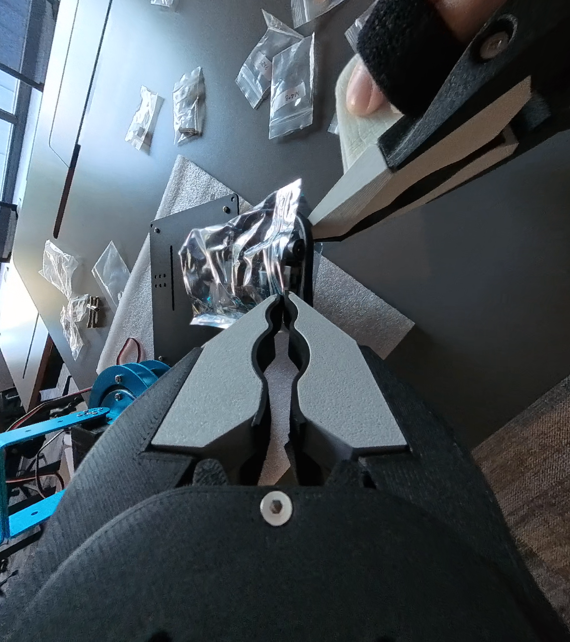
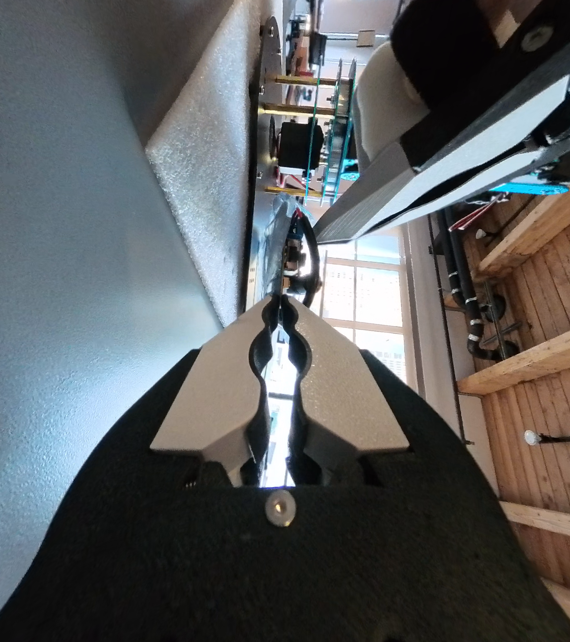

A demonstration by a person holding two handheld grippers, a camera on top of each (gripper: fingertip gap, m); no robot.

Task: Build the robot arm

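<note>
Both pinch one crinkled clear bag [image 1: 241, 264] – left hand-held gripper [image 1: 284, 299] & right hand-held gripper [image 2: 280, 299] closed on it; contents w/ black cable half hidden. Desk [image 1: 450, 278] baggies' labels – not given.

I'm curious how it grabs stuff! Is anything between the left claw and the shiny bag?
Nothing visible is. The left claw is pinched shut right on the near edge of the shiny bag, with no gap. The right claw grips it too, from another side.

Silvery bag [image 1: 241, 257], perhaps blue-tinged.
</note>
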